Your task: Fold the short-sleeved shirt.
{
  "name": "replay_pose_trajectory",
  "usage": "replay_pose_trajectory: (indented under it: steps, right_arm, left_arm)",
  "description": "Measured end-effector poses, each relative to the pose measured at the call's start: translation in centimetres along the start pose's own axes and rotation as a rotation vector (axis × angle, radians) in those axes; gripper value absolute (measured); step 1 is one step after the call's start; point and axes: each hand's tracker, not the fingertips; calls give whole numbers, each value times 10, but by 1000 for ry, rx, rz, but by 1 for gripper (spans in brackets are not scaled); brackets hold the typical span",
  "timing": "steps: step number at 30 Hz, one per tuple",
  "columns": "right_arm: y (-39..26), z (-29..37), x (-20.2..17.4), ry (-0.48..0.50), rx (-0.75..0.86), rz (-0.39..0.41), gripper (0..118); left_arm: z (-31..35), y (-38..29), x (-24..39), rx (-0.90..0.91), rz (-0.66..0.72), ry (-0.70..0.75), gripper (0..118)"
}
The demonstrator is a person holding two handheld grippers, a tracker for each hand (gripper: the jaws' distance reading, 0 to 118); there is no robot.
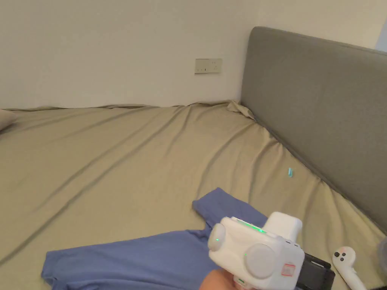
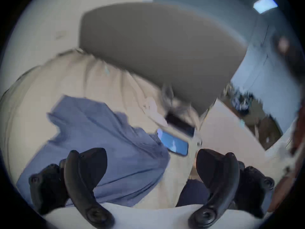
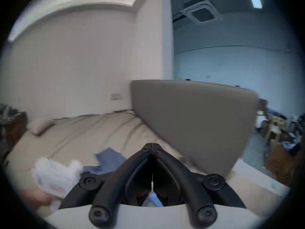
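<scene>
- Blue short-sleeved cotton shirt [image 1: 143, 256] lies spread flat on your wrinkled beige bed sheet [image 1: 113, 158], near the bed's front edge; one sleeve points toward the grey padded headboard [image 1: 321, 109].
- Left gripper [image 2: 151, 164]: black jaws wide apart, nothing between them. It hangs above the shirt's edge, not touching the fabric. View is blurred.
- Its white plastic body w/ green lights sits low in the head view [image 1: 257, 253], your hand wrapped under it.
- Right gripper [image 3: 152, 150]: black jaw tips pressed together, pointing toward the headboard. A bit of pale blue shows low down behind the jaws, but can't tell whether it's pinched cloth.
- White handheld controller [image 1: 345, 264] lies on the sheet at right, near the headboard, apart from the shirt.
- Phone w/ lit blue screen [image 2: 173, 141] lies on the sheet just beside the shirt's edge in the left gripper view.
- Small teal clip-like object [image 1: 290, 172] sits on the sheet close to the headboard; too small to ID.
- Beige pillow [image 3: 39, 125] at the bed's far left.
</scene>
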Motion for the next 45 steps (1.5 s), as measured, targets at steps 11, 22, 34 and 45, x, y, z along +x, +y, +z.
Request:
replay_pose_trajectory:
  steps: [11, 22, 34, 45]
  right_arm:
    - [-49, -29, -132, 421, -46, -45, 3]
    - [-64, -55, -161, 451, -136, 37, 3]
    - [-96, -125, -179, 430, -264, 60, 3]
    - [-115, -148, -192, 452, -338, 58, 3]
  left_arm:
    - [338, -159, -100, 250, 440, 810, 0]
    - [275, -168, -172, 119, 452, 851, 0]
    - [146, -147, -356, -136, 521, 891, 0]
    - [92, -174, -388, -292, 496, 933, 118]
